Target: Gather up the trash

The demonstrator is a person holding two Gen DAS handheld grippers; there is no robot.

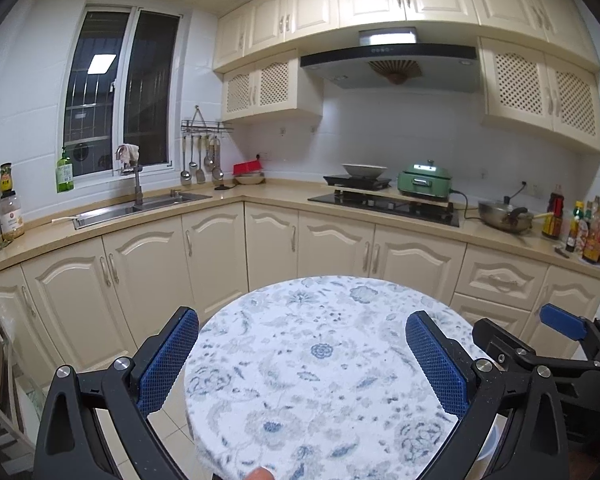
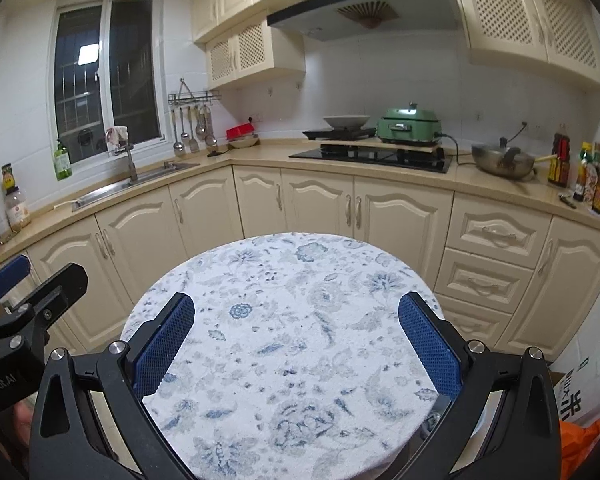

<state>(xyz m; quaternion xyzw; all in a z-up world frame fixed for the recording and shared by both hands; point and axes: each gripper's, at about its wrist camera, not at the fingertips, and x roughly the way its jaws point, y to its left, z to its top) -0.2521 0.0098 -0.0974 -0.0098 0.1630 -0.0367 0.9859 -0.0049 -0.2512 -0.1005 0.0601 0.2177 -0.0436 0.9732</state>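
A round table with a blue-flowered white cloth (image 1: pixel 320 360) stands in front of me; it also shows in the right wrist view (image 2: pixel 292 340). No trash shows on it. My left gripper (image 1: pixel 302 320) is open and empty above the table's near side. My right gripper (image 2: pixel 296 304) is open and empty, also above the table. The right gripper (image 1: pixel 540 332) shows at the right edge of the left wrist view, and the left gripper (image 2: pixel 32 280) shows at the left edge of the right wrist view.
Cream kitchen cabinets (image 1: pixel 268 248) wrap around behind the table. On the counter are a sink (image 1: pixel 140 204), a hob (image 1: pixel 384 204), a green cooker (image 1: pixel 424 180), a wok (image 1: pixel 504 216) and sauce bottles (image 1: pixel 580 228). An orange bag (image 2: pixel 580 444) and a box lie at lower right.
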